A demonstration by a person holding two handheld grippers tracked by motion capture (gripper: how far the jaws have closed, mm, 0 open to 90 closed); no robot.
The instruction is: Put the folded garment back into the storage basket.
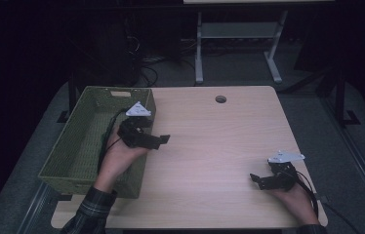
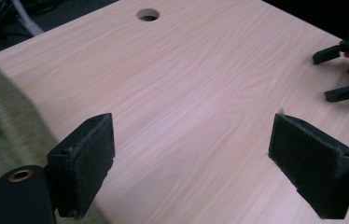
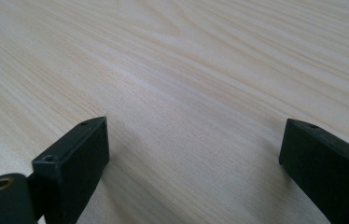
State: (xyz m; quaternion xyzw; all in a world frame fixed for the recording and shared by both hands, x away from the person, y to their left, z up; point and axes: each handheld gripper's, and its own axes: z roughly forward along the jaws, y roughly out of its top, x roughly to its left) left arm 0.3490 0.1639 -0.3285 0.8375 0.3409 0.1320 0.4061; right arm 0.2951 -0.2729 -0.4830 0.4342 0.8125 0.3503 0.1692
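Hovering over the right rim of the green woven basket [image 1: 80, 141], left gripper [image 1: 162, 140] has jaws wide, gripping nothing, pointing across the bare bench [image 1: 210, 146]. Basket looks empty as far as visible, sitting at the bench's left edge and overhanging it. Right gripper [image 1: 254, 179] sits low near the right front corner, jaws wide, empty too. Risk: left hand's cable snagging the rim and dragging the basket off.
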